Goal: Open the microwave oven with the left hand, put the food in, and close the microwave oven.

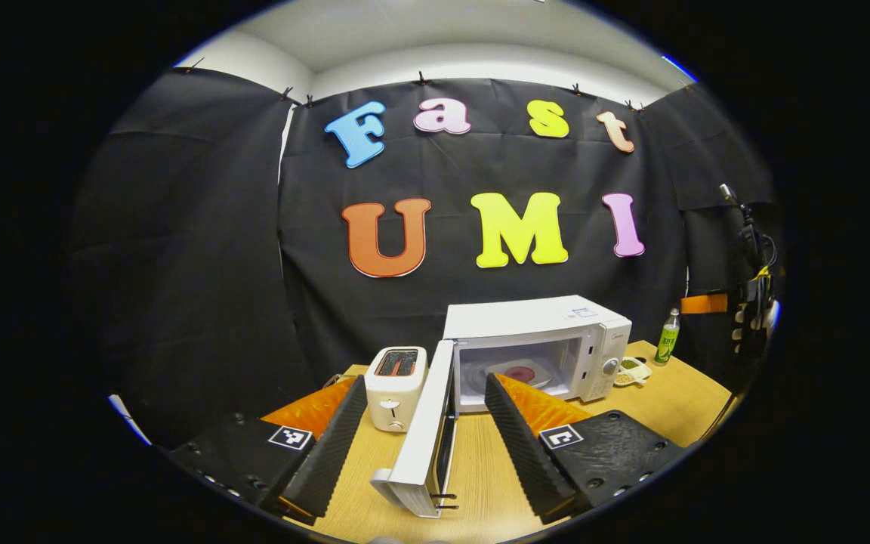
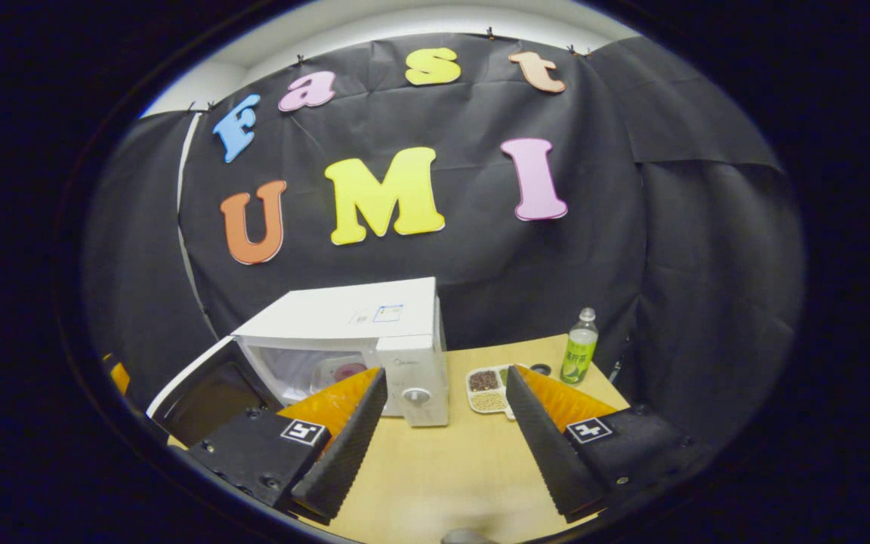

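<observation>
The left gripper (image 1: 426, 446) hangs spread and empty, the swung-out microwave door (image 1: 426, 431) between its fingers. The right gripper (image 2: 442, 438) is spread too, above the surface (image 2: 435, 468). Beyond, the food (image 1: 522, 373) sits inside the open microwave (image 1: 537, 344)

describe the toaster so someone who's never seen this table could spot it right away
Find the white microwave on the wooden table, its door swung open. The toaster stands just beyond that door, on the side away from the microwave's dials: a small white box with two dark slots on top.
</observation>
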The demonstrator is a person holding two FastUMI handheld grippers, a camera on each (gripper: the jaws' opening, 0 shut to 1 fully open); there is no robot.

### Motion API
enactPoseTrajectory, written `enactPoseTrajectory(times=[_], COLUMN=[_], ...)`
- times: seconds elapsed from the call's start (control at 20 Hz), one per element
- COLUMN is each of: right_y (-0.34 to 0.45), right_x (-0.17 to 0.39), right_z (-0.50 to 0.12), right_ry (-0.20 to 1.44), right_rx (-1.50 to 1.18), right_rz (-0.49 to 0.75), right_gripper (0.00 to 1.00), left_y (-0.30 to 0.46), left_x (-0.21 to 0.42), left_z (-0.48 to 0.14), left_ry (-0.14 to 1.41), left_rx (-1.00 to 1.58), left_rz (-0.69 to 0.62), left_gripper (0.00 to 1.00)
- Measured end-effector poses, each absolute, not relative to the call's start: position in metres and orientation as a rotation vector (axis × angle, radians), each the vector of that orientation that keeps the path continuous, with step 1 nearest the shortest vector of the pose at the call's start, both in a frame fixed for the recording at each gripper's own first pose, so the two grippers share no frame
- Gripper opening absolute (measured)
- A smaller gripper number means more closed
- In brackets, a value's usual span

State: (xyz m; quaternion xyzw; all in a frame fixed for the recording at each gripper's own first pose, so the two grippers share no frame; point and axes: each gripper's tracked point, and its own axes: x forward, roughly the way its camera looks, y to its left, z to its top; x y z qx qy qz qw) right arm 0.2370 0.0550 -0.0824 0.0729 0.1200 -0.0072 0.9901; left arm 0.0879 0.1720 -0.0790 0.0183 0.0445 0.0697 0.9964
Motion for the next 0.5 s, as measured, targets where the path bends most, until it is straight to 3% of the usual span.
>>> enactPoseTrajectory(times=[0.05, 0.1, 0.15, 0.2, 0.25, 0.3, 0.35, 0.45, 0.5], right_y=[0.049, 0.043, 0.039, 0.037, 0.035, 0.037, 0.039, 0.042, 0.044], right_x=[0.228, 0.221, 0.215, 0.211, 0.207, 0.204, 0.201, 0.196, 0.194], right_z=[-0.080, -0.079, -0.079, -0.080, -0.085, -0.085, -0.084, -0.082, -0.082], right_ry=[0.245, 0.251, 0.258, 0.270, 0.275, 0.279, 0.283, 0.287, 0.290], right_rx=[0.144, 0.143, 0.149, 0.152, 0.161, 0.174, 0.184, 0.198, 0.202], right_rz=[-0.021, -0.031, -0.041, -0.047, -0.053, -0.049, -0.045, -0.043, -0.040], right_gripper=[0.92, 0.92, 0.92, 1.00, 1.00, 0.92, 0.92, 0.92, 0.92], left_y=[0.172, 0.172, 0.175, 0.177, 0.180, 0.185, 0.190, 0.212, 0.217], left_x=[0.091, 0.092, 0.093, 0.093, 0.094, 0.092, 0.091, 0.087, 0.087], left_z=[-0.082, -0.083, -0.084, -0.086, -0.089, -0.093, -0.095, -0.102, -0.110], left_ry=[0.096, 0.098, 0.096, 0.098, 0.104, 0.111, 0.109, 0.108, 0.115], left_rx=[0.029, 0.025, 0.031, 0.040, 0.050, 0.055, 0.060, 0.072, 0.072], left_rz=[0.132, 0.123, 0.117, 0.107, 0.106, 0.104, 0.108, 0.151, 0.151], left_gripper=[0.80, 0.83, 0.80, 0.64, 0.68, 0.51, 0.50, 0.10, 0.02])
